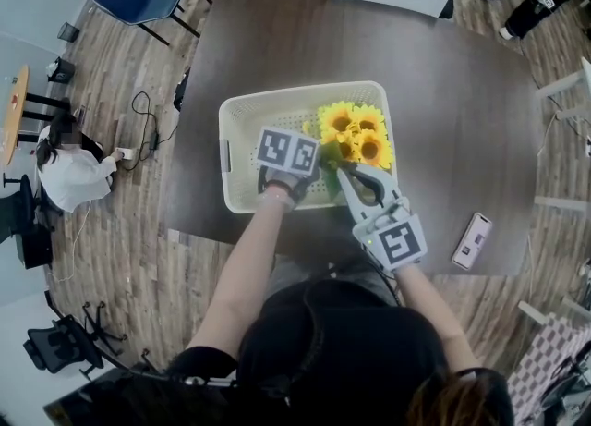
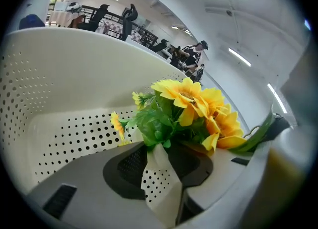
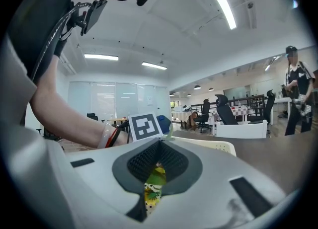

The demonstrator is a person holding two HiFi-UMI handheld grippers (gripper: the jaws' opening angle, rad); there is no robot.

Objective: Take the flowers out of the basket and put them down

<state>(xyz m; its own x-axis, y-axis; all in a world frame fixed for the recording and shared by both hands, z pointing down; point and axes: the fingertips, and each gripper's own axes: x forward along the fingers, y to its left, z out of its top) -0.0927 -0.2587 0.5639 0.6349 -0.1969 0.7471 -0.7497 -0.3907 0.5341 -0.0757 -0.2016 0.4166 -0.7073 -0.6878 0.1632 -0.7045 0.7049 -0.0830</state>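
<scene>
The flowers (image 1: 355, 133), a bunch of yellow sunflowers, are found inside the basket (image 1: 242, 110), in its right half at the centre of the head view. The basket is stood on the table (image 1: 462, 119). No part of the task is judged complete, as the bunch has not been lifted clear.

The left gripper (image 2: 158, 148) is lowered into the basket from the lower left, with its jaws held partway apart. The perforated basket wall is seen through the gap, and the foliage lies just at the jaw tips without being pressed. This placement is judged to be for taking hold of the bunch low down, below the heads, so that the blooms are not crushed.

The right gripper (image 1: 346, 176) is laid across the near rim at the lower right of the bunch. Its jaws are drawn almost together, with a strip of green and yellow between them. It appears to be clamped on a leaf or stem of the flowers, though the slot is narrow and the piece cannot be identified with certainty. This hold is judged to steady the bunch.
</scene>
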